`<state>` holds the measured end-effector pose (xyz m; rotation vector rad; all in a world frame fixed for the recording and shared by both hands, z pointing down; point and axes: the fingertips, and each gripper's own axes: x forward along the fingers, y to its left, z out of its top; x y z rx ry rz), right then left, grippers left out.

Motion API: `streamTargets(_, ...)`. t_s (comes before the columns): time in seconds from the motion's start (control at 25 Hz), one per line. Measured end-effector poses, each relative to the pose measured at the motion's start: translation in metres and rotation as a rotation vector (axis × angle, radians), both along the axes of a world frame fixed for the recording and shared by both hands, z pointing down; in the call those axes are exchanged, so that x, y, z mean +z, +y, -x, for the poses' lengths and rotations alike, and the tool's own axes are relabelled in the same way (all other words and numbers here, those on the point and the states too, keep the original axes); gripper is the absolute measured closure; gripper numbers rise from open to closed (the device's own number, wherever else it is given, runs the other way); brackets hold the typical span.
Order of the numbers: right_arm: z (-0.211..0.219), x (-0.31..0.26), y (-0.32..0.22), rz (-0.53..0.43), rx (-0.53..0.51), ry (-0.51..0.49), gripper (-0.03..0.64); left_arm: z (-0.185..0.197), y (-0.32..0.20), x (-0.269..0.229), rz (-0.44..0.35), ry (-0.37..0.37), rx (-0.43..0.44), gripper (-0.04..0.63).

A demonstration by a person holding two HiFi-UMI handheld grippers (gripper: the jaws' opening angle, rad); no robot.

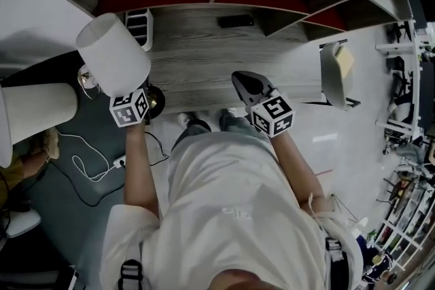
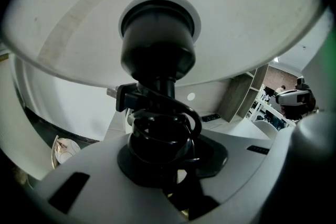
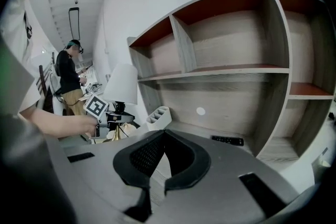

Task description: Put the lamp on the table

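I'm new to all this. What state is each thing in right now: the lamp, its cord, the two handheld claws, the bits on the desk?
lamp: unlit, gripped at its black neck.
cord: coiled round the neck, plug loose.
left gripper: shut on the lamp.
right gripper: jaw tips together, nothing between them.
remote: lying flat on the table.
slotted holder: standing on the table.

Left arm: extended forward | left gripper [image 2: 163, 157]: jaws clamped on lamp [image 1: 112, 54] stem | Right arm: bent at elbow | right gripper [image 3: 164, 136]: jaws together, empty
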<state>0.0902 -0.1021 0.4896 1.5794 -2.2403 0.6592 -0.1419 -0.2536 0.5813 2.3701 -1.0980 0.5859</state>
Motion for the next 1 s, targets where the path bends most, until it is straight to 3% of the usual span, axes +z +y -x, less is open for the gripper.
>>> streamTargets(0.36,-0.018,0.011,0.017,0.028,0.084,0.004,0.588,-0.020,-0.021,0.012,-0.055,-0.010,0.055,0.499)
streamTargets(0.64,-0.027,0.014,0.024,0.044,0.114,0.013,0.588,-0.028,-0.028,0.023,-0.072,0.014,0.059,0.499)
streamTargets(1.0,-0.028,0.020,0.029,0.065,0.117,0.020,0.588,-0.024,-0.029,0.040,-0.107,-0.018,0.040,0.497)
